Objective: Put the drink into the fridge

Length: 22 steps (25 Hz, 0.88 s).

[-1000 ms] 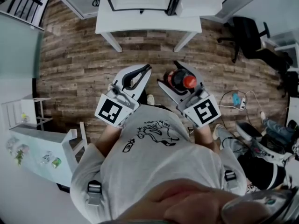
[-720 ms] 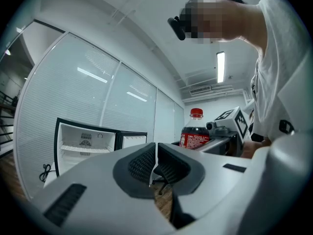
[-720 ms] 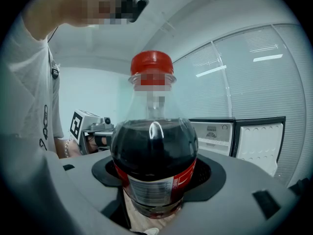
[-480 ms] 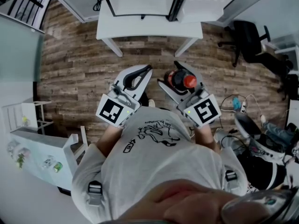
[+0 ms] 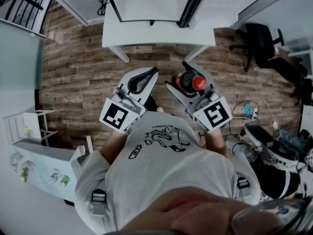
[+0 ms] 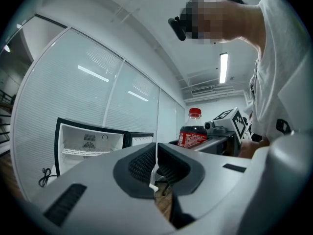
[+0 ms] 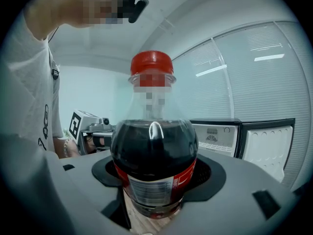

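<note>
Before the open fridge point(image 5: 146, 4), right gripper point(image 5: 177, 76) fingers clamp the drink point(image 5: 194, 83), base hidden; left gripper point(image 5: 154, 72) fingers together.

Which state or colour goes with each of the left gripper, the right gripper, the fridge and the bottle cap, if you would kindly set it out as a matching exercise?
Things:
1. left gripper
2. right gripper
3. fridge
4. bottle cap

States:
A. red
B. shut on the bottle
C. door open
D. shut, nothing between its jaws

Pairs: 1-D, 2-B, 3-C, 4-A
</note>
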{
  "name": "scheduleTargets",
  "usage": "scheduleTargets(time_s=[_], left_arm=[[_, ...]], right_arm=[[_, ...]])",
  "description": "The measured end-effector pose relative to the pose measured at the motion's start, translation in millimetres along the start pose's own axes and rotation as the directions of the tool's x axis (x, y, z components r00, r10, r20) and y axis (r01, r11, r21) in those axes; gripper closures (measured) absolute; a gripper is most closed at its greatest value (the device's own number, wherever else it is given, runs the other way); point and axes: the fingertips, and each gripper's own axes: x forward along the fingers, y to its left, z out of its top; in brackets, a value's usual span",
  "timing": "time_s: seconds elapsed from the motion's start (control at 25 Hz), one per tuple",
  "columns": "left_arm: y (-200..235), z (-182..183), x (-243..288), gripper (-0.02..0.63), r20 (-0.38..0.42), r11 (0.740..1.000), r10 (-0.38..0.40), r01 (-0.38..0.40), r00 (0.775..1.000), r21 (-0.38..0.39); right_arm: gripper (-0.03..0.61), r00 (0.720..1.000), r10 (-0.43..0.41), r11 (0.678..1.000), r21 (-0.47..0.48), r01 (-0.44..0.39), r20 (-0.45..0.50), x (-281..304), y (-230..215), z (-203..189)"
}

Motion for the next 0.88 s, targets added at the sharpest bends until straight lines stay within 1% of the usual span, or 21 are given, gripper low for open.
scheduleTargets(time_s=[0.52, 0.88], left_arm=[[93, 7, 9, 0.604, 0.006, 1.0, -0.008, 0.008, 1.0, -0.012], [148, 10, 13, 0.611, 0.006, 0.999, -0.041, 0.042, 0.999, -0.024]], right_arm=[[0.256, 1.0, 0.0, 1.0, -0.005, 0.0, -0.026, 88, -26, 7], [0.256, 0.999, -0.014, 1.0, -0.005, 0.014, -0.035, 146, -43, 12]])
